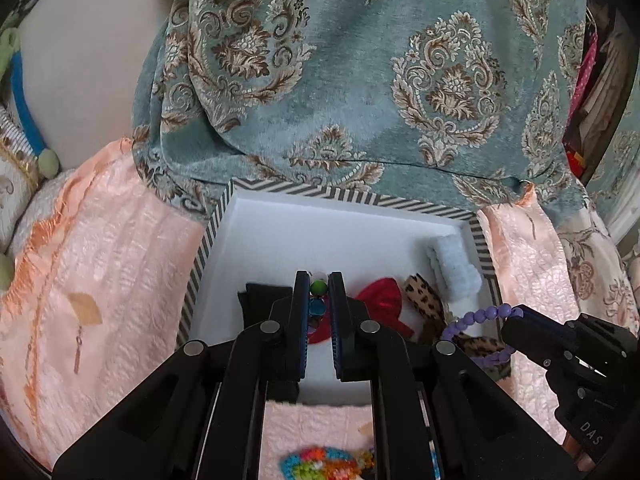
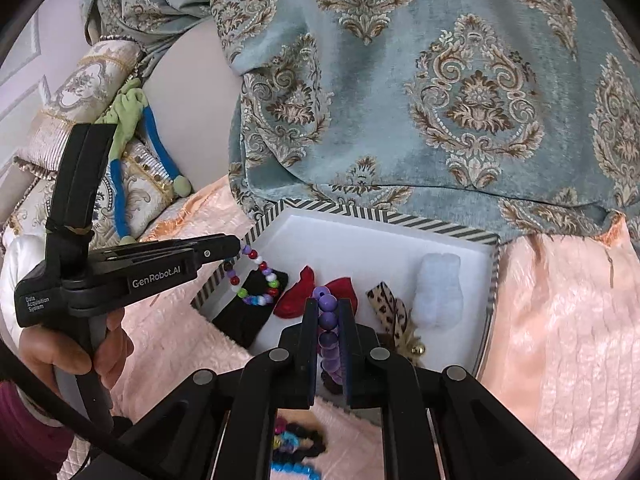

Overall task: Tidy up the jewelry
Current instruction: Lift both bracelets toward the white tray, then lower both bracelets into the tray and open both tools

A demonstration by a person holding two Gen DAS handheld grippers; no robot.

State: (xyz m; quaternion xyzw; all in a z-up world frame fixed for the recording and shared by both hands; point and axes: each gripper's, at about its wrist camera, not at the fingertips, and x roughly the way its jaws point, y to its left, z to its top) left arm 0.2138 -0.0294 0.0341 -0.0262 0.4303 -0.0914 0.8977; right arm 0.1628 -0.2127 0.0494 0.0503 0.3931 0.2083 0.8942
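Your left gripper [image 1: 319,288] is pinched narrow on a multicoloured bead bracelet [image 2: 256,280], which in the right wrist view hangs as a loop from the fingertips above the near-left corner of the box [image 1: 352,196], over a black cloth piece [image 2: 250,312] lying inside. Your right gripper [image 2: 329,304] is likewise closed tight on a purple bead bracelet [image 2: 329,316]; the left wrist view shows that strand arcing out from the tips over the box's right side. Gripping each bracelet by a few beads lets the rest dangle free, so the loop should settle by its own weight when you let go rather than bunch between the pads. The striped-edged white box sits on the peach bedspread [image 1: 100,260], its far edge tucked against the patterned teal fabric [image 1: 360,100], so your clear approach is from the near side, which is where both grippers come in. Already inside are a red bow [image 2: 320,292], a leopard-print bow [image 2: 388,308] and a pale blue fluffy item [image 2: 438,292] by the right wall. It looks as if both bracelets are about to be dropped, so you will probably want bare white floor for each, keeping them apart from the bows so nothing tangles. More beaded and crocheted pieces [image 1: 320,464] wait on the bedspread near you.
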